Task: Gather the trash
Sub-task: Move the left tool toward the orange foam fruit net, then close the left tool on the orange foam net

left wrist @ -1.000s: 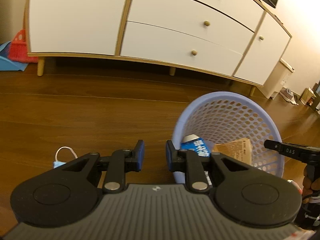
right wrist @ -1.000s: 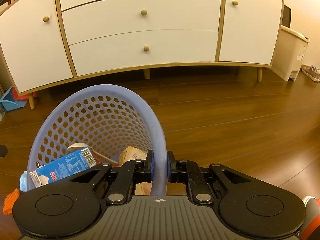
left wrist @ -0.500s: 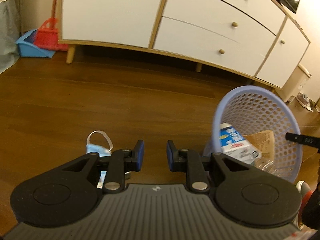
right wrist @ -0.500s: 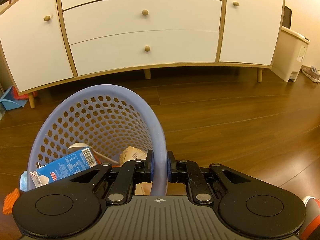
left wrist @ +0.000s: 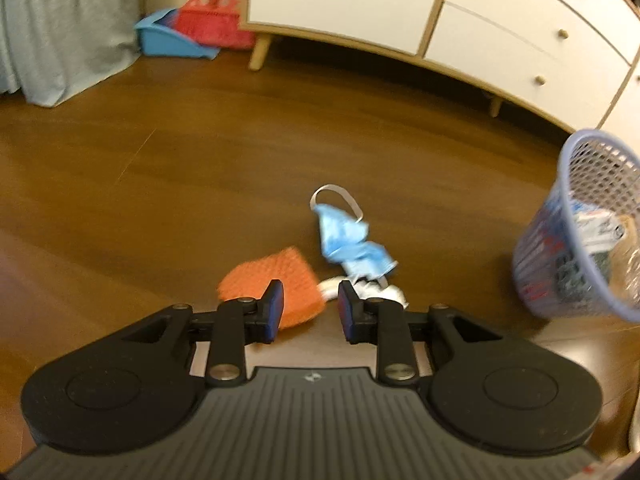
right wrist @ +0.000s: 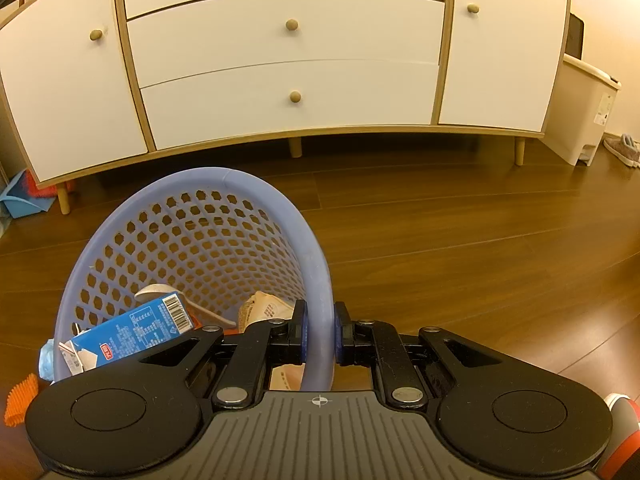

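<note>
A crumpled blue face mask (left wrist: 352, 240) with a white ear loop lies on the wood floor, an orange mesh scrubber (left wrist: 272, 280) to its left. My left gripper (left wrist: 311, 308) hovers open just before both, nothing between its fingers. White crumpled paper (left wrist: 380, 290) peeks out past the right finger. At the right edge stands the lilac perforated basket (left wrist: 576, 240). In the right wrist view my right gripper (right wrist: 319, 332) is shut on the basket's rim (right wrist: 320, 280). Inside lie a blue carton (right wrist: 132, 332), a plastic spoon (right wrist: 160, 292) and brown paper (right wrist: 264, 308).
A white sideboard (right wrist: 288, 64) on wooden legs runs along the back wall. A blue dustpan (left wrist: 172, 38) and red broom (left wrist: 212, 16) sit at its left end, beside a grey curtain (left wrist: 60, 28). A beige bin (right wrist: 580, 112) and a shoe (right wrist: 622, 148) stand at the right.
The left gripper has swung left, away from the basket; the mask and orange scrubber now lie in front of its fingers. The right gripper and basket have stayed still.
</note>
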`<control>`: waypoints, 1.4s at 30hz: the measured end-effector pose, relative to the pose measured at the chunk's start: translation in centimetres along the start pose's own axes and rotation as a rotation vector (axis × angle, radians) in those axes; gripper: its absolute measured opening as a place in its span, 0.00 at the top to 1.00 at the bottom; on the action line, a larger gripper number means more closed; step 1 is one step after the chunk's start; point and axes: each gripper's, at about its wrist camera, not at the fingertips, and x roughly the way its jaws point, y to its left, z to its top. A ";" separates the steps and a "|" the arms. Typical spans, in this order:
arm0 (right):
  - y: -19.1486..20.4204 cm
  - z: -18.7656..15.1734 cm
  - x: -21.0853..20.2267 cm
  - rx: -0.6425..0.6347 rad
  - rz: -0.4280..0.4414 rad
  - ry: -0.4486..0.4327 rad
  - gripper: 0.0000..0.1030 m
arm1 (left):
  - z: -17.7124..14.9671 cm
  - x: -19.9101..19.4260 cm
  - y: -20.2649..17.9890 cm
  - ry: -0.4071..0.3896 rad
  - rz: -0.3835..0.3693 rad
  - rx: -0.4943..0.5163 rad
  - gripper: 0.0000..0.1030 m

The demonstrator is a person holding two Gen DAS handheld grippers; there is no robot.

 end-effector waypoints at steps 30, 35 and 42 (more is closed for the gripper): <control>0.0 -0.3 0.4 -0.011 -0.033 -0.005 0.92 | -2.1 11.7 1.6 0.150 0.098 0.031 0.75; 0.3 -0.2 0.2 -0.008 -0.034 -0.005 0.91 | -2.4 11.8 1.3 0.143 0.093 0.053 0.97; 0.4 -0.2 0.2 0.000 -0.032 -0.005 0.91 | -1.9 9.2 1.3 0.074 0.082 0.029 0.99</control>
